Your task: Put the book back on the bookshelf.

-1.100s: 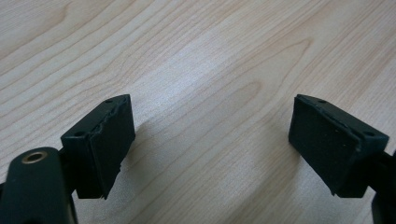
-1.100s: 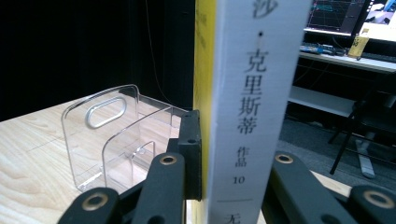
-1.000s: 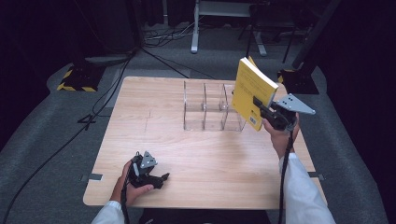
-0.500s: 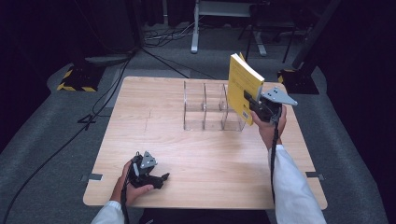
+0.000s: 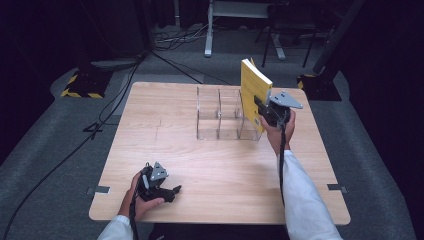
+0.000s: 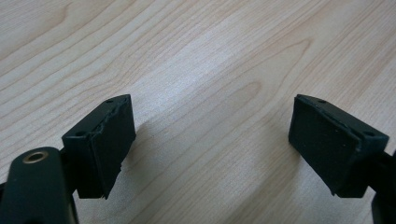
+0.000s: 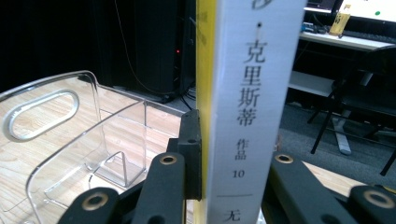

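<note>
My right gripper [image 5: 264,107] clamps the book [image 5: 254,94], now carried left and upright over the rack's [image 5: 220,116] right end. My left gripper [image 5: 170,191] stays put on the table [image 5: 225,175], jaws wide apart.

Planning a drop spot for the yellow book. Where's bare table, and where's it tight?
Bare wood: the table left of the clear divider rack, and the wide strip between the rack and the left gripper, which rests open near the front edge. Tight: the rack's right end, where the right gripper holds the yellow book upright.
</note>
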`<state>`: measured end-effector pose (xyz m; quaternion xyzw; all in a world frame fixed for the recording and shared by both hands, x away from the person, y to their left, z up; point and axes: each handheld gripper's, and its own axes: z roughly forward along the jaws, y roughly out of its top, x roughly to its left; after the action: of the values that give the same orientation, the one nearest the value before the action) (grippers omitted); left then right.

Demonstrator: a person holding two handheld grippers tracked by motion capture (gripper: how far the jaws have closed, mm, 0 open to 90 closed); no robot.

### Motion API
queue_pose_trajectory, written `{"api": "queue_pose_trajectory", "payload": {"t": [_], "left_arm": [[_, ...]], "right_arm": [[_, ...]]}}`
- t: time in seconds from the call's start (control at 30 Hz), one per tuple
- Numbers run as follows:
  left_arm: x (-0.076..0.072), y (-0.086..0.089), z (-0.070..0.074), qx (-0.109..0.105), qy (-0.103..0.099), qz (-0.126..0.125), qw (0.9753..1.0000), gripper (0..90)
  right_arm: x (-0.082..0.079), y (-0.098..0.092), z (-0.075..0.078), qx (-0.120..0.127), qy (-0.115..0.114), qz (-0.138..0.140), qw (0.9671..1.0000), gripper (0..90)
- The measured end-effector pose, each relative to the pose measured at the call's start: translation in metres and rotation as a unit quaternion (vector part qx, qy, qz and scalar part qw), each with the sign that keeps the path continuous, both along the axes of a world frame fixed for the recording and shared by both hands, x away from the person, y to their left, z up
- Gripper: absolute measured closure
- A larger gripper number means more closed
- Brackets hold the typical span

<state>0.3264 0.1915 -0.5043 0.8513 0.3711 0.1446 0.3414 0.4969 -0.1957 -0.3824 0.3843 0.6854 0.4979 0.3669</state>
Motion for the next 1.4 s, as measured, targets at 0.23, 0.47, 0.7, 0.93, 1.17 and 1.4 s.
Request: {"api": "queue_pose_trajectory", "payload": {"t": [0.23,0.47,0.7,0.93,1.17,1.4], "left_arm": [[0.0,0.0,0.0,0.0,0.0,0.0,1.0,15.3],[0.0,0.0,0.0,-0.001,0.0,0.001,1.0,15.3],[0.0,0.0,0.0,-0.001,-0.001,0.0,1.0,15.3],[0.0,-0.001,0.0,-0.004,0.0,0.002,1.0,15.3],[0.0,-0.001,-0.001,-0.004,0.0,0.002,1.0,15.2],[0.0,0.0,0.0,-0.004,0.001,0.002,1.0,15.2]], "right_arm": [[0.007,0.002,-0.011,0.002,0.01,-0.005,0.9999,75.9],[0.007,0.002,-0.023,0.011,0.01,-0.011,0.9998,75.9],[0.009,0.003,-0.03,0.018,0.018,-0.01,0.9996,75.8],[0.009,0.002,-0.036,0.027,0.022,-0.009,0.9993,75.5],[0.005,0.0,-0.04,0.024,0.023,0.0,0.9994,75.3],[0.003,-0.003,-0.043,0.013,0.03,0.007,0.9994,75.2]]}}
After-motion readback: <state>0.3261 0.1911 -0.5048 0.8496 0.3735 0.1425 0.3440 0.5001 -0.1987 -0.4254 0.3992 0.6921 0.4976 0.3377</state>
